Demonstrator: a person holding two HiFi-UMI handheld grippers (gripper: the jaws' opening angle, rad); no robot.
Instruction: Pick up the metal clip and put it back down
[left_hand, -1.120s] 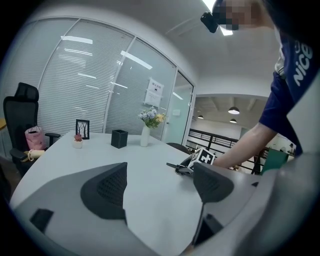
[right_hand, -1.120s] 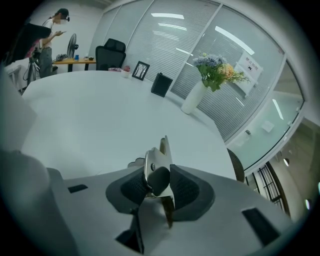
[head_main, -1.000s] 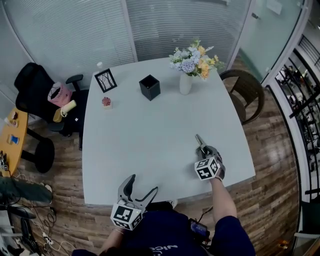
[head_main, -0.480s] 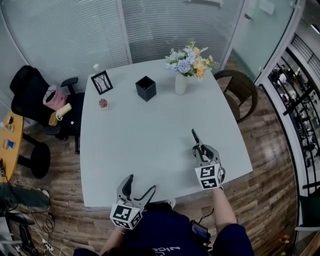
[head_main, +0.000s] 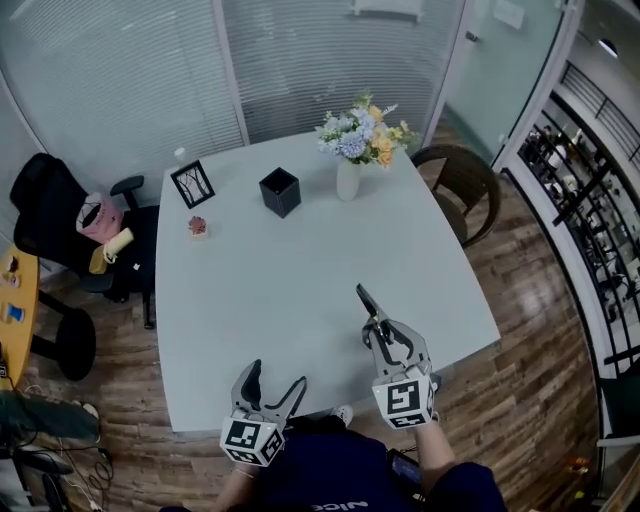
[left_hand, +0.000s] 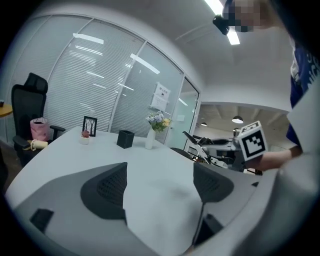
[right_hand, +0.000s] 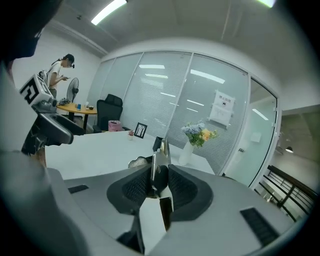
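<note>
Fingers (right_hand: 131, 187) of the right gripper (right_hand: 159, 176) pinched the metal clip (right_hand: 160, 159) edge-on between their dark pads. The clip's long axis ran along the fingers, and its free end stuck out past their tips. In the head view the clip (head_main: 368, 305) hung above the near right part of the table (head_main: 280, 270), clear of the surface. It pointed away from the person and slightly left, toward the far side. The left gripper (head_main: 275, 378) sat low at the near edge with its fingers (left_hand: 107, 190) spread wide, only bare table between them.

Nothing stood near the clip. The other things were well apart from it, along the far edge. These were a black square container (head_main: 280, 191), whose inside could not be made out, and a white vase (head_main: 347, 181) holding pale blue and yellow flowers (head_main: 357, 135). A small picture frame (head_main: 191, 184) and a tiny pink ornament (head_main: 197, 226) stood at the far left corner. A brown chair (head_main: 462, 182) stood beyond the right edge.
</note>
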